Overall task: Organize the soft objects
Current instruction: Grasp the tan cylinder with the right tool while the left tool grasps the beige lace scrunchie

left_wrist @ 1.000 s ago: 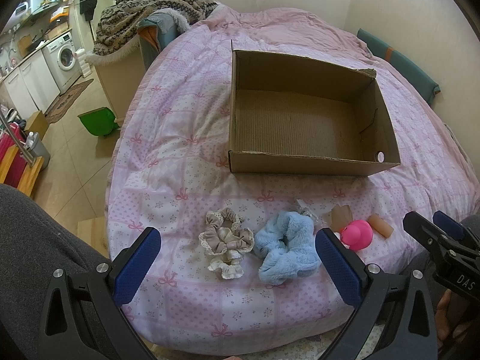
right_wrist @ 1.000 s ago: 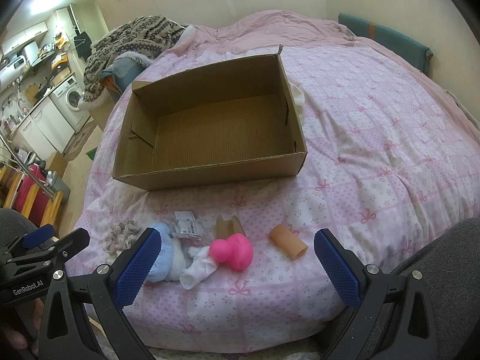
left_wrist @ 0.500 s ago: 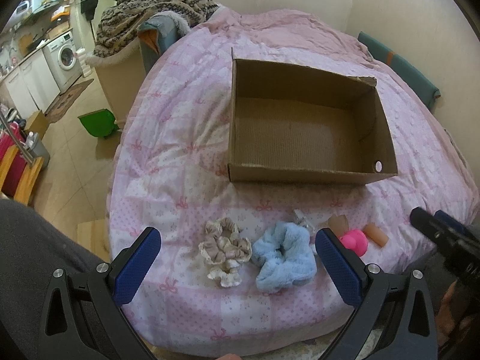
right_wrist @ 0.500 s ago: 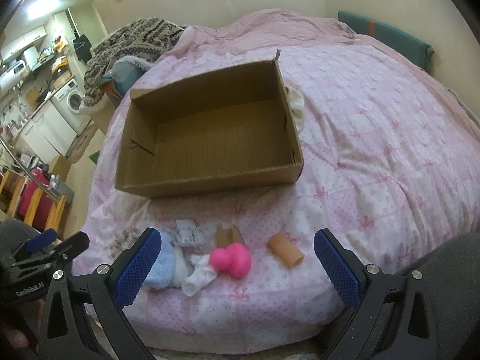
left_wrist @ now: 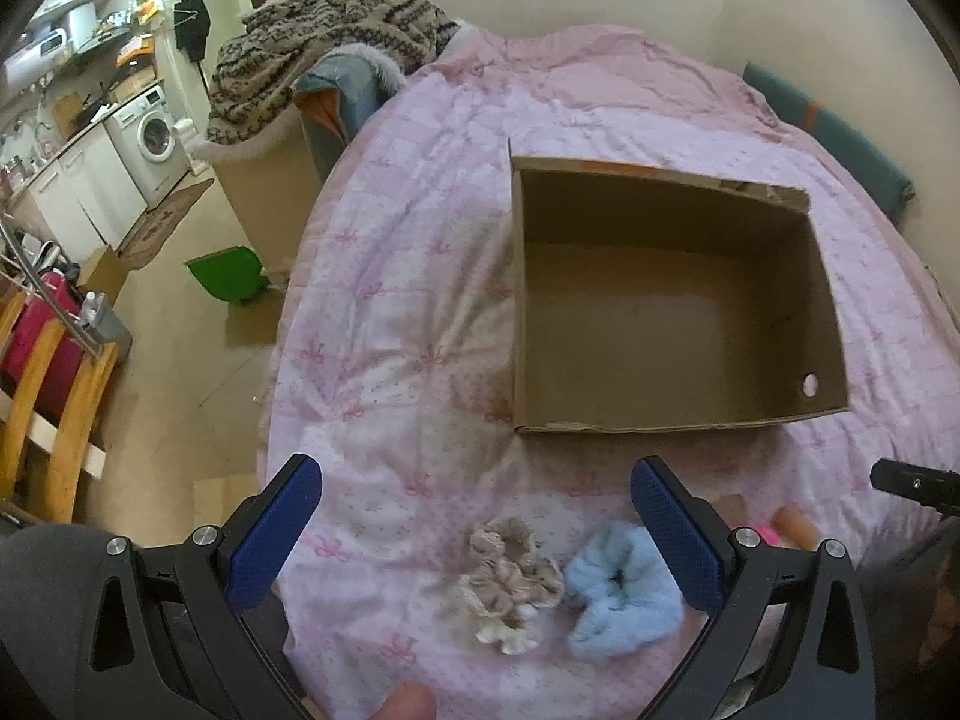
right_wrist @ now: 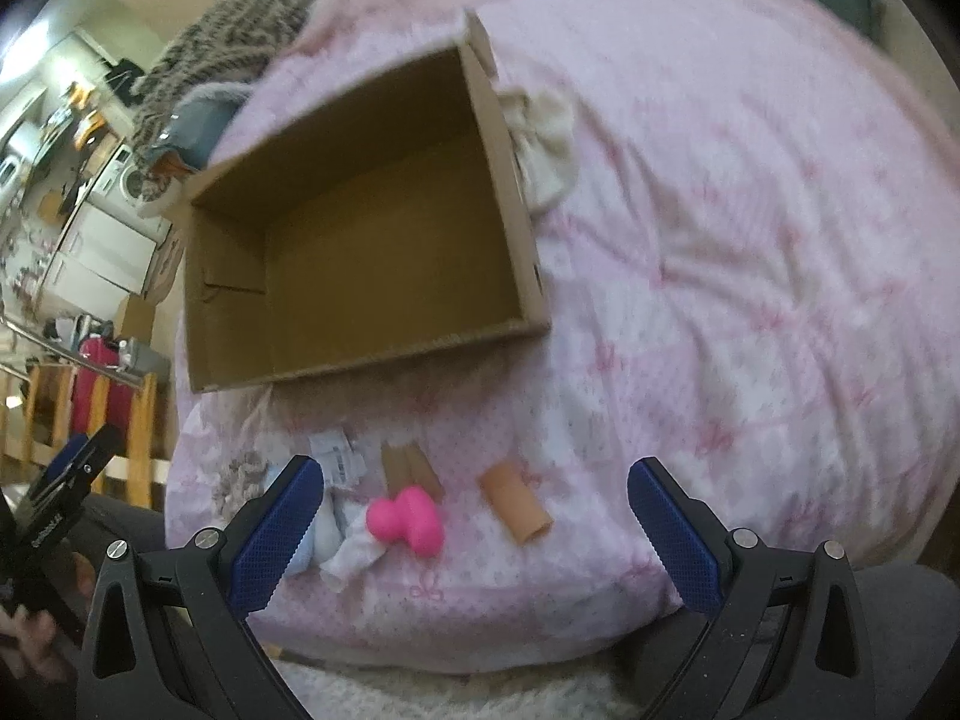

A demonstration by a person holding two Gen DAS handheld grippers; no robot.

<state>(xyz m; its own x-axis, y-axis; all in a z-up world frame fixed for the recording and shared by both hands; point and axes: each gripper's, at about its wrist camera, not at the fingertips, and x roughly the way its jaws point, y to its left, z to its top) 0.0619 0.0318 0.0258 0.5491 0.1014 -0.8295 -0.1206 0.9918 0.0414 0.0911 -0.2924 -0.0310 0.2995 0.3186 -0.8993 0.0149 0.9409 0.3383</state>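
An open, empty cardboard box [left_wrist: 672, 408] [right_wrist: 360, 360] sits on the pink bedspread [left_wrist: 408, 360]. Near the bed's front edge lie a beige scrunchie [left_wrist: 510, 585], a light blue scrunchie [left_wrist: 618, 600], a pink rubber toy [right_wrist: 408, 525], a white sock [right_wrist: 354, 558], a tan tube [right_wrist: 515, 510], a brown cardboard piece [right_wrist: 411, 465] and a small clear packet [right_wrist: 339, 456]. My left gripper [left_wrist: 474, 528] hangs open above the beige scrunchie. Open too, my right gripper [right_wrist: 474, 528] hovers above the pink toy and tan tube.
A cream cloth [right_wrist: 543, 144] lies against the box's right side. A patterned blanket [left_wrist: 324, 42] covers a chair at the bed's far left. Left of the bed are a green dustpan [left_wrist: 225, 273], a washing machine [left_wrist: 153, 138] and a wooden rack [left_wrist: 54, 396].
Both grippers have risen and pulled back from the bed, so the box and the items sit lower in view. The right view has tilted. Both stay open and nothing was picked up.
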